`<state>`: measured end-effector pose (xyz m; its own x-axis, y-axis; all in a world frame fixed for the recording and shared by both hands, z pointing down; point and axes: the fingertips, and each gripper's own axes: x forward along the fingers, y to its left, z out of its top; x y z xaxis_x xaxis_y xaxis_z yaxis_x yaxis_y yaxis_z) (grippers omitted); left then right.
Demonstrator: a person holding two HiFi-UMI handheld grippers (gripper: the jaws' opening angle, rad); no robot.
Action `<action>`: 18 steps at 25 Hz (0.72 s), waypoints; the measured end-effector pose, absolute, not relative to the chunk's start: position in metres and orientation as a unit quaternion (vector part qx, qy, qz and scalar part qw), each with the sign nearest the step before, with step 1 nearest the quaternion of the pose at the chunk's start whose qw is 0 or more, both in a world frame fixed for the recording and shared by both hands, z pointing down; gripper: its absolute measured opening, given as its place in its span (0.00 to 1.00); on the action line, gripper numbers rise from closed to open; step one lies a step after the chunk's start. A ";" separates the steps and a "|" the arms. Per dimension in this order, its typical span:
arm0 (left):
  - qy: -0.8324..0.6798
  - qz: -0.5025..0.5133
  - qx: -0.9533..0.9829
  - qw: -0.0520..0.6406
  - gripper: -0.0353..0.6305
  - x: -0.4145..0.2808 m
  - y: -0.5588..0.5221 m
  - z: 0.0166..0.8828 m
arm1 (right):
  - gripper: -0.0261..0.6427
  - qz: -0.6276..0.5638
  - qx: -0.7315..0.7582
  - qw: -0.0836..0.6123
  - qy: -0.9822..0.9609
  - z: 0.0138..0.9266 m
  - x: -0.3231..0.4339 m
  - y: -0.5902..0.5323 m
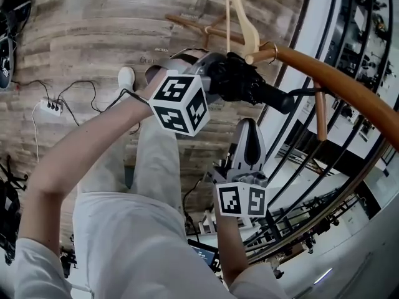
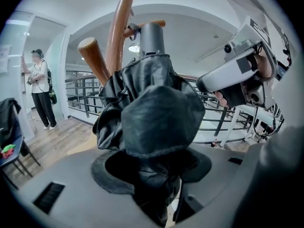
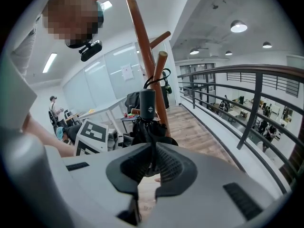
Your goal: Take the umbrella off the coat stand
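The left tool [image 2: 153,167] pinches the bunched black umbrella [image 2: 159,110], its pads buried; the right tool [image 3: 153,169] is pressed together, any nipped fabric unclear.

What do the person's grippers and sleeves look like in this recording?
The left gripper and right gripper have broad light-grey moulded jaws with black ribbed pads. The left gripper's white cube and the right gripper's white cube bear black square markers. The person wears a white short-sleeved top.

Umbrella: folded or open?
Folded. The umbrella's black canopy is bunched tight around the shaft, clamped in the left gripper's jaws; no ribs spread.
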<state>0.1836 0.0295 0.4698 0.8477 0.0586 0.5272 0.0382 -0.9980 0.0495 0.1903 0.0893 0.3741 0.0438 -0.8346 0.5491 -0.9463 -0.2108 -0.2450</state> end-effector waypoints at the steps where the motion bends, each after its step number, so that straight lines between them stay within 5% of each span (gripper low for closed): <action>1: 0.026 0.274 0.961 0.019 0.42 0.183 0.028 0.469 | 0.11 0.303 0.717 0.093 -0.620 0.374 0.190 0.087; 18: 0.042 0.278 0.960 0.010 0.42 0.185 0.040 0.431 | 0.11 0.286 0.737 0.084 -0.607 0.334 0.205 0.092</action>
<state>0.1850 0.0399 0.4312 0.8419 0.0861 0.5327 0.0753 -0.9963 0.0419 0.2047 0.0925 0.3340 0.0994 -0.8467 0.5228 -0.9425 -0.2485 -0.2233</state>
